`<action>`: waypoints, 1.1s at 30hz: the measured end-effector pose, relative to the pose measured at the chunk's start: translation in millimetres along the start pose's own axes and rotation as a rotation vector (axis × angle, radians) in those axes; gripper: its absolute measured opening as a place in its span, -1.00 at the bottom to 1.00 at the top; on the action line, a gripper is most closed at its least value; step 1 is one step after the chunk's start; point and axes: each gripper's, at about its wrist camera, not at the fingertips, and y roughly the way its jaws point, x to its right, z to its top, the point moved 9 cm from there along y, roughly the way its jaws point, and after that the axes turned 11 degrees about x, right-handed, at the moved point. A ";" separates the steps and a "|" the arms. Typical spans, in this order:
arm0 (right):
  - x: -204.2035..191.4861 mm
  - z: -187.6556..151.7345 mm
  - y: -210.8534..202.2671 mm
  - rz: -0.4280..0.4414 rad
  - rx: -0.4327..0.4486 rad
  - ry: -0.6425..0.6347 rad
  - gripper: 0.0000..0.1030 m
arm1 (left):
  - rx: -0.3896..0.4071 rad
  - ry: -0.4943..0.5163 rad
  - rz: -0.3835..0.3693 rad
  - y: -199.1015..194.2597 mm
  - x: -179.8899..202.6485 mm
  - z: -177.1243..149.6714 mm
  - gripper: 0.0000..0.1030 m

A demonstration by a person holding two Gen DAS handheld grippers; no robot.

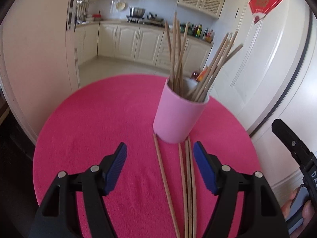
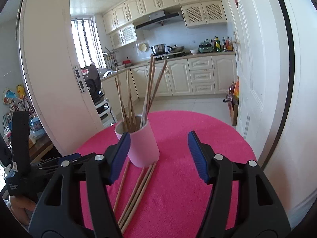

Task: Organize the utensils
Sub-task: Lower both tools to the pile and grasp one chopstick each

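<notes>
Cream kitchen cabinets fill the background, and in front of them sits the round pink surface [image 1: 83,130] that I am working over. On it stands a pink cup [image 1: 178,117], upright, already bristling with wooden chopsticks [image 1: 178,59] that lean outward in two clumps. Several loose chopsticks [image 1: 186,178] lie flat on the cloth, their far ends just beside the cup's base, their near ends running toward me.

My left claw [image 1: 160,170] stands wide, with nothing gripped; the loose sticks lie below and between its jaws, nearer the right-hand pad. My right claw [image 2: 158,158] is also parted and empty, hanging near the cup, with its left pad in front of the cup's rim in that view and the loose sticks lying below, toward that same pad.

I judge the step in hand to be the pickup of the remaining sticks, the cup being the place they belong. Next I need to lower the left claw around one stick or a tight pair, close on it, lift, tip it upright, and drop it in without knocking the cup.
</notes>
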 end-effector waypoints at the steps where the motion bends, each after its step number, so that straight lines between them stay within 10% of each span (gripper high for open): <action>1: 0.9 -7.5 2.1 -0.001 -0.031 0.002 0.17 | -0.047 -0.008 0.010 6.5 -0.6 -8.5 0.33; 10: 16.6 -51.9 14.1 -0.025 -0.229 0.041 0.17 | -0.260 0.014 0.036 39.2 7.3 -58.5 0.32; 14: 23.1 -59.3 13.4 -0.026 -0.257 0.051 0.17 | -0.316 0.019 0.049 53.0 10.4 -70.0 -0.15; 23: 22.8 -71.8 19.2 -0.018 -0.319 0.044 0.16 | -0.302 0.075 0.120 59.1 6.0 -67.7 -0.81; 33: -4.5 -113.3 37.9 0.050 -0.522 0.035 -0.12 | -0.275 -0.005 0.089 42.5 -12.0 -63.7 -0.89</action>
